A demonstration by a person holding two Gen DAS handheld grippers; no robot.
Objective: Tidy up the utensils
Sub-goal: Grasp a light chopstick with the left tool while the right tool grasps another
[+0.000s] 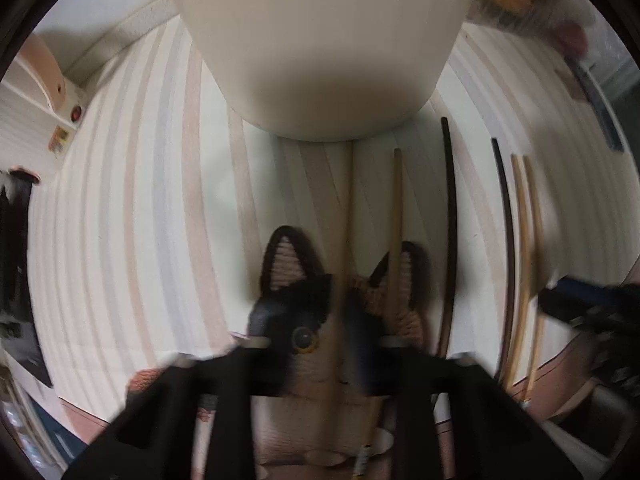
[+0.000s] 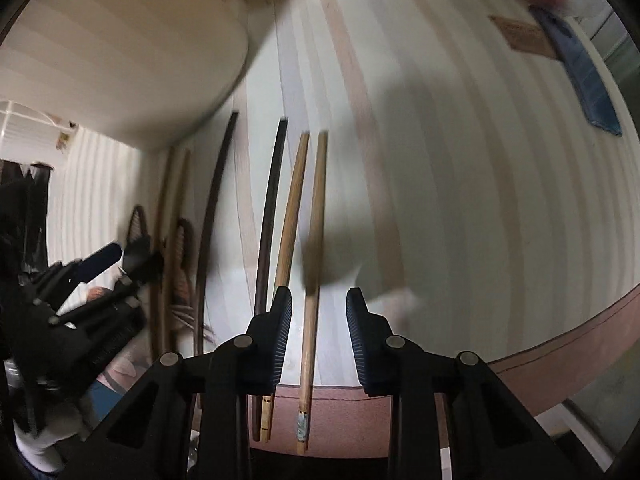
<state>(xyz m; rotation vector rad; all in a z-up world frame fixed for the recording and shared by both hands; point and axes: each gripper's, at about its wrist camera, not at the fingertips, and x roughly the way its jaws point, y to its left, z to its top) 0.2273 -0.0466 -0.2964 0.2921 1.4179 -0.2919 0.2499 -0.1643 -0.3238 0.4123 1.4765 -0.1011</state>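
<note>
Several chopsticks lie side by side on a striped tablecloth point(image 2: 460, 160). In the right wrist view my right gripper point(image 2: 319, 300) is open, its fingers either side of a light wooden chopstick point(image 2: 316, 240). A second light chopstick point(image 2: 290, 220) and a dark one point(image 2: 272, 200) lie just left of it. In the left wrist view my left gripper point(image 1: 338, 292) looks shut on a thin light chopstick point(image 1: 348, 216) over a crocheted cat-face mat point(image 1: 316, 360). Another light chopstick point(image 1: 397, 216) and a dark one point(image 1: 451, 220) lie to the right. A large cream cylindrical holder point(image 1: 320, 40) stands just ahead.
The cream holder also shows in the right wrist view point(image 2: 120, 60) at upper left. A blue cloth point(image 2: 580, 80) and a brown card point(image 2: 524, 36) lie far right on the table. The table's pink edge point(image 2: 560, 340) runs close in front. The left gripper point(image 2: 80, 280) shows at left.
</note>
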